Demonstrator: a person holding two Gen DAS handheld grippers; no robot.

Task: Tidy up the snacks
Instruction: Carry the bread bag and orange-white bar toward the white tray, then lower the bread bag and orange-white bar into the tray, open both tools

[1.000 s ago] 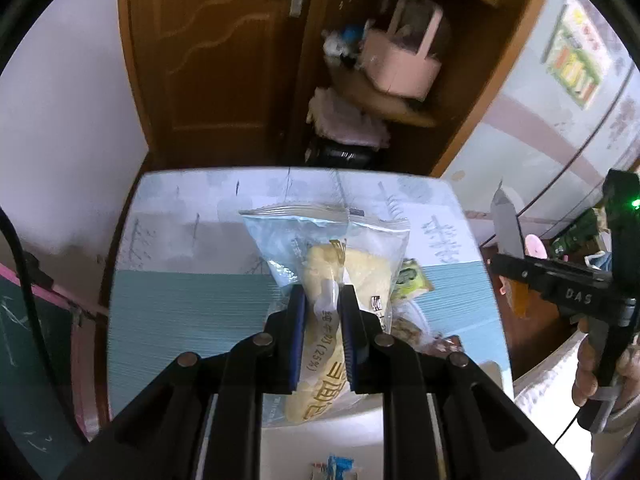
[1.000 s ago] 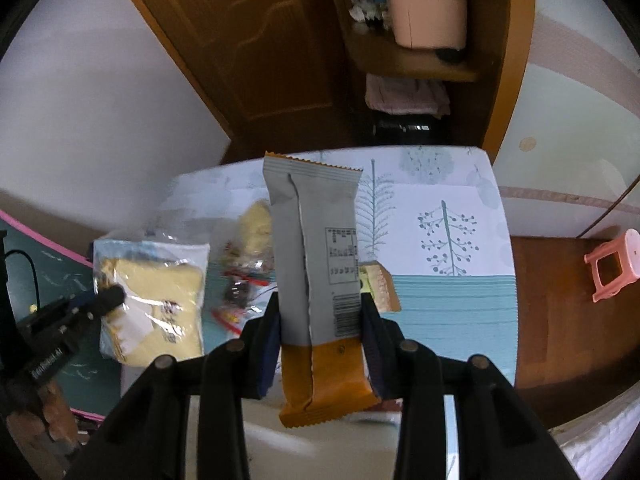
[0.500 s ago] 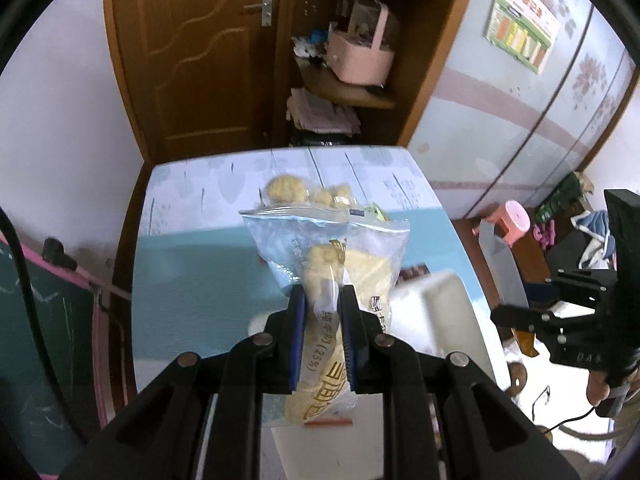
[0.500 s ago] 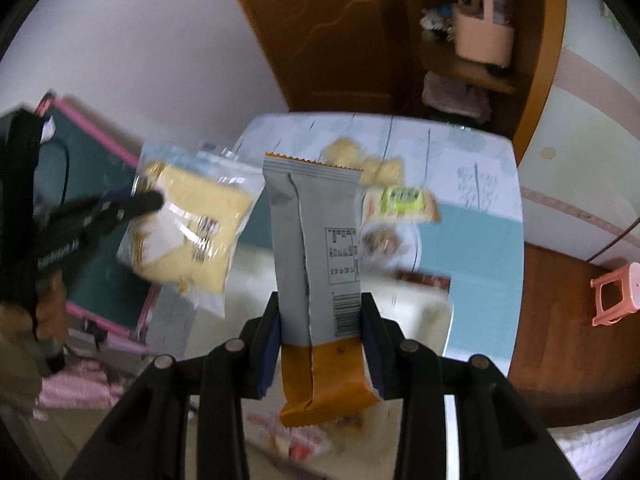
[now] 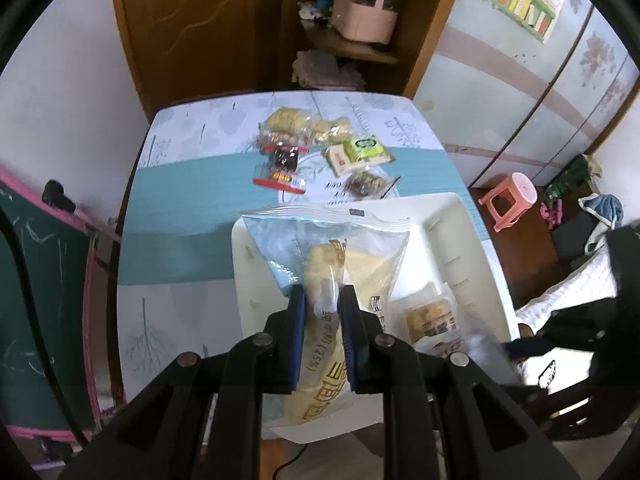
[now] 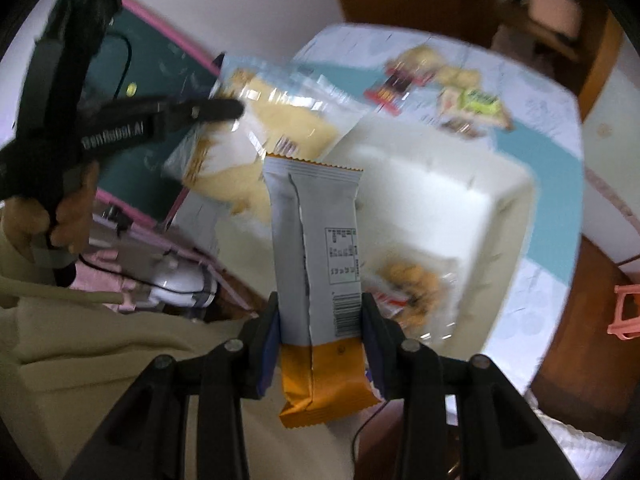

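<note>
My left gripper (image 5: 322, 300) is shut on a clear bag of yellow bread (image 5: 340, 260) and holds it above the white divided tray (image 5: 452, 216). The same bag (image 6: 276, 120) and the left gripper (image 6: 224, 110) show at the left of the right wrist view. My right gripper (image 6: 320, 316) is shut on a grey and orange bar packet (image 6: 316, 236), held upright above the near end of the tray (image 6: 432, 184). A packet of biscuits (image 5: 430, 318) lies in the tray.
Several loose snacks lie on the table beyond the tray: red packets (image 5: 280, 164), yellow puffs (image 5: 304, 126), a green-labelled pack (image 5: 360, 150). A green chalkboard with pink frame (image 5: 40, 300) stands left. A pink stool (image 5: 510, 196) is on the floor right.
Both grippers have pulled back toward the near side with their packets, so the white tray now lies under them. The right view swung left and is blurred.
</note>
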